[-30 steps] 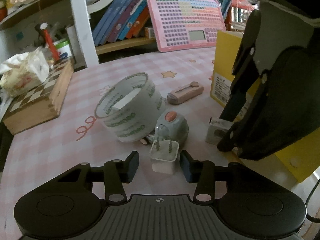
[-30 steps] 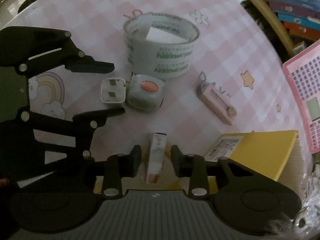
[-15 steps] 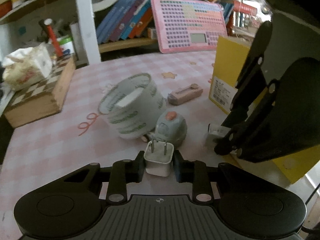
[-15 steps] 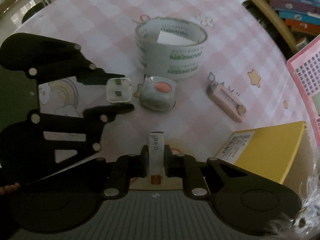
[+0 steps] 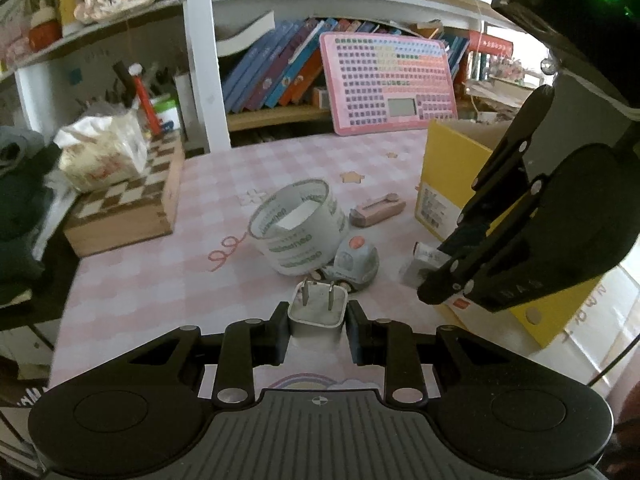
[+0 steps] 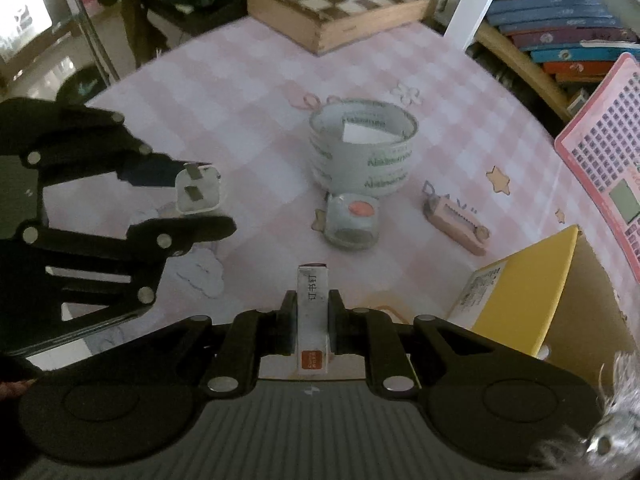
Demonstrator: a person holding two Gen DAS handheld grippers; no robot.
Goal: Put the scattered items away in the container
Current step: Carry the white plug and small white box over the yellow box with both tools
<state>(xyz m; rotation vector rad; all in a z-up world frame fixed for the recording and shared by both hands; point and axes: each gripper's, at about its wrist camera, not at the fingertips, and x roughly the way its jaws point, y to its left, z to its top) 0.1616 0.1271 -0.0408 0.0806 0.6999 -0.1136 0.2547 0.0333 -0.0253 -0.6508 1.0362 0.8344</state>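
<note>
Transport is the step in hand: both grippers carry something, and neither load has reached the yellow box [image 5: 452,184] yet. Left gripper [image 5: 318,322] is clamped on a white plug adapter [image 5: 317,307], prongs pointing up and away from the camera, its body squeezed between the two pads; in the right wrist view the same adapter [image 6: 198,194] appears clear of the pink checked tablecloth [image 6: 248,120]. Right gripper [image 6: 313,326] is closed narrowly on a slim white staples box [image 6: 313,316] held lengthwise, with its orange label at the near end. Both sets of jaws have just finished closing on these items. Still on the cloth are the roll of tape [image 5: 298,230], the small grey toy car [image 5: 354,264] touching its base, and the pink utility knife [image 5: 376,210] just beside the yellow box. That box stands open at the right edge of the table, near the right gripper and farther from the left one. The next move, as I judge it, calls for carrying each item over the box's rim and opening the jaws only once it is above the opening; the right one has the shorter path, and the left must cross behind or after it to avoid a collision. Three loose items then remain to be gathered.
</note>
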